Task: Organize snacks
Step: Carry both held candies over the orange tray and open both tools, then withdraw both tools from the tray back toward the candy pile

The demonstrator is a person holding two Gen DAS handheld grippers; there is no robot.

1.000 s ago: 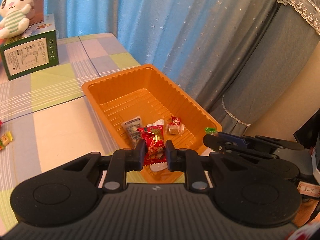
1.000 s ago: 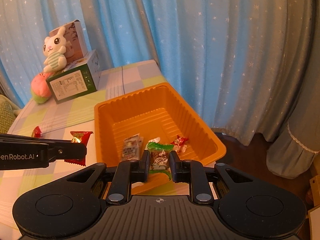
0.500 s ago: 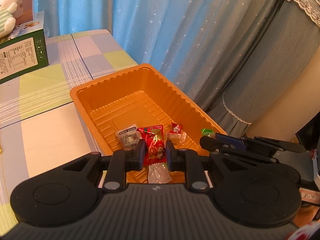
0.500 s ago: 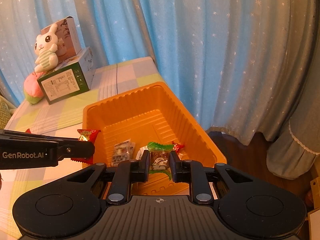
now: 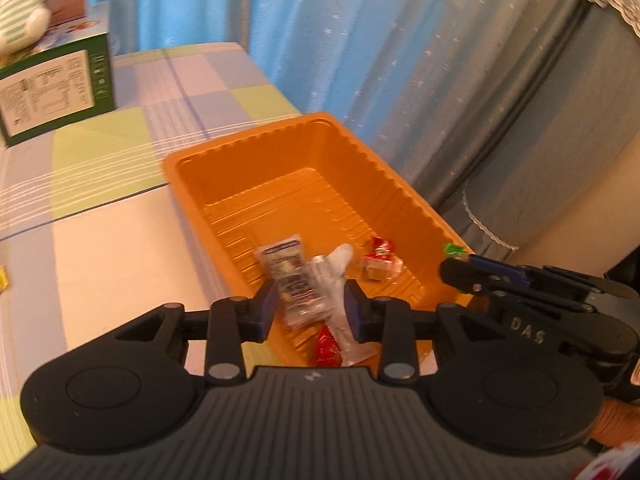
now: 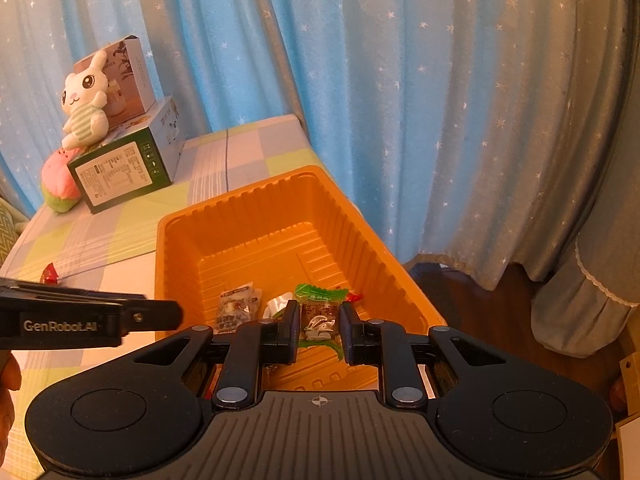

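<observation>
**Red Snack Dropped, Green Still Held**

The left gripper jaws had just been opening; the red snack lay below in the orange tray. The right gripper pinched the green snack. Released near the rim, it might fall outside.

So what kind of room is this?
Probably a room at home: starry blue curtains, a toy bunny sitting on boxes, and a checked tablecloth.
</observation>
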